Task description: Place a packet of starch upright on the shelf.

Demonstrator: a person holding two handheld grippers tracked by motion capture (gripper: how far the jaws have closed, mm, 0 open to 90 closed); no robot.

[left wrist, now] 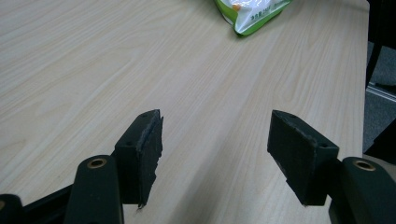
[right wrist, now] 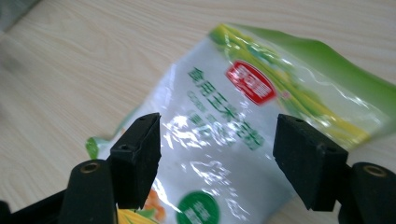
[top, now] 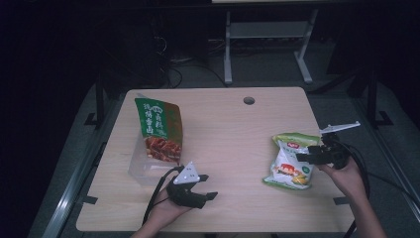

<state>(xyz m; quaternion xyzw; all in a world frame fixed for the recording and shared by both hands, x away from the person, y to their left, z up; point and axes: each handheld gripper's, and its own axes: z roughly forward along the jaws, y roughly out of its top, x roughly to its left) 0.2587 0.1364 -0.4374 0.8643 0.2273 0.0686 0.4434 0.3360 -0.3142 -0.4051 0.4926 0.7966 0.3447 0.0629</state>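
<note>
- High view: the right gripper point(top: 303, 154) hangs over the right edge of the white-and-green snack bag point(top: 290, 161), jaws spread and gripping nothing; the bag lies flat under and just beyond its fingertips, near the right rim of the table point(top: 233, 124).
- High view: the left gripper point(top: 208, 186) rests low near the front edge, jaws released and empty. Bare wood lies ahead of its fingertips; the green pouch point(top: 161, 130) standing in the clear bin point(top: 141, 168) is just off to their far left side.
- Left gripper view: both pads point(left wrist: 144, 149) stand wide apart over plain wood, with a corner of the snack bag point(left wrist: 252, 14) well beyond the tips. There is plenty of free room between.
- Right gripper view: the bag's glossy face point(right wrist: 224, 135) spans the gap between the open pads point(right wrist: 306, 158), close below them but, as far as I can judge, not yet pinched.
- Risk, in my judgement: the film is slick and puffy, so a closing pinch on the flat face could skid off or nudge the bag toward the near table rim on the outer side of the fingers.
- Safer room lies inward of the fingers, toward the table's middle; an edge seam looks like the surer bite.
</note>
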